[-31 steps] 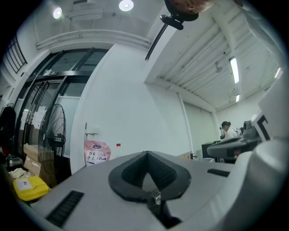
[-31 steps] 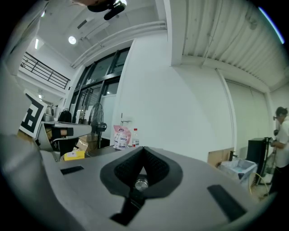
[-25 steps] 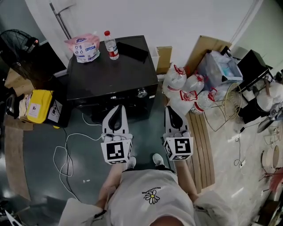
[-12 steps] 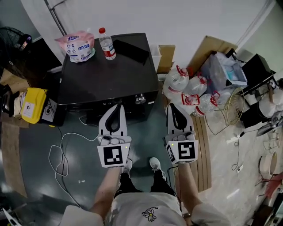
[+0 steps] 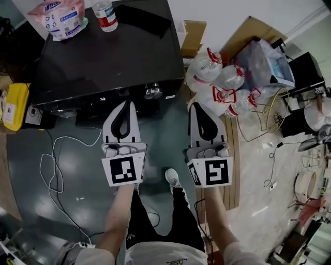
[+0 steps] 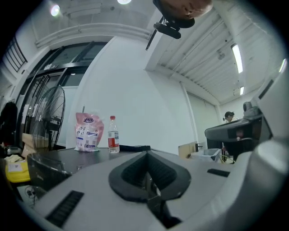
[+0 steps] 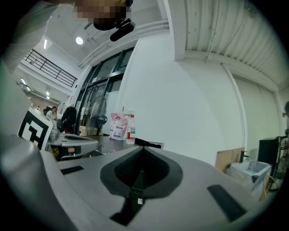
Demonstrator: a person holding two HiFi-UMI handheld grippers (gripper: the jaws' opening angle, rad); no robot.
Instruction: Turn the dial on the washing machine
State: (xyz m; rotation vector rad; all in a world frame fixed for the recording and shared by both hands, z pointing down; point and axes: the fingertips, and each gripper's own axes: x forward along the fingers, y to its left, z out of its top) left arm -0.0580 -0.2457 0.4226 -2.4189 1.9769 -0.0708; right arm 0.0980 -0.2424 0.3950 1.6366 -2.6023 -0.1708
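Note:
The black washing machine point(image 5: 103, 57) fills the upper left of the head view. Its silver dial point(image 5: 153, 92) sits on the front panel near the right corner. My left gripper point(image 5: 125, 104) is shut and empty, with its tip just below the panel and left of the dial. My right gripper point(image 5: 198, 105) is also shut and empty, to the right of the machine's corner and a little below the dial. Neither touches the dial. The left gripper view shows shut jaws point(image 6: 146, 154) over the machine's dark top; the right gripper view shows the same point(image 7: 143, 150).
A pink pouch point(image 5: 57, 18), a water bottle point(image 5: 106, 11) and a flat black object point(image 5: 142, 18) lie on the machine's top. Large water jugs point(image 5: 217, 77) crowd the floor at its right, beside a wooden board point(image 5: 235, 155). White cables point(image 5: 57, 155) trail on the floor at left.
The person has stepped toward the machine, so it looms larger and nearer. Both grippers have come closer to the front panel and the dial, and have stayed shut.

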